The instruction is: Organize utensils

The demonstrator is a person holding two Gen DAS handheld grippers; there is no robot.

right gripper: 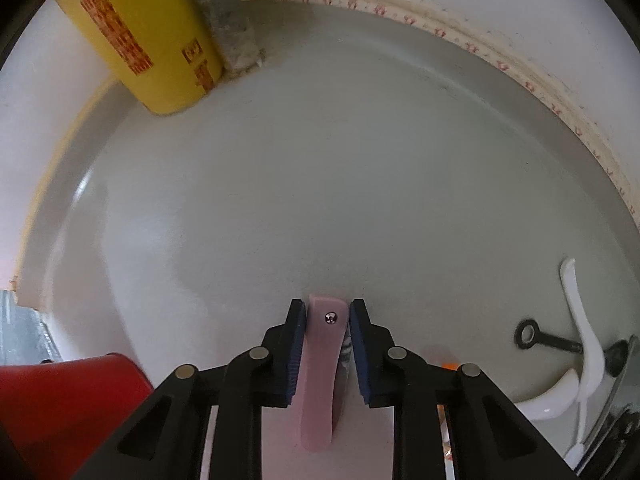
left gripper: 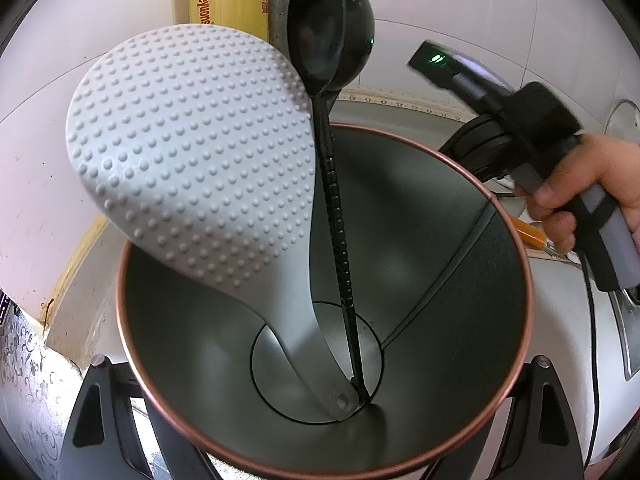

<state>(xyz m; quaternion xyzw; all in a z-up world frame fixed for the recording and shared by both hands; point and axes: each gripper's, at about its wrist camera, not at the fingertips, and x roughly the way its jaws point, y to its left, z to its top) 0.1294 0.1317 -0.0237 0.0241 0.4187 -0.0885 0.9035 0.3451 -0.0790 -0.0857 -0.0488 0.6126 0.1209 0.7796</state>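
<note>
Two utensils standing in copper-rimmed dark metal holder clamped by left gripper; right gripper clamping pink plastic handle, needing carrying over

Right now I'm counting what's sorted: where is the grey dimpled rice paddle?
In the left wrist view, the grey dimpled rice paddle stands handle-down inside the copper-rimmed holder, beside the black ladle.

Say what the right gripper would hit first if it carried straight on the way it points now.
The right gripper, its fingers either side of a pink handle, points steeply down at the grey countertop. Bare counter looks like the first thing met; the white spoons lie off to the right. Depth is unclear.
</note>
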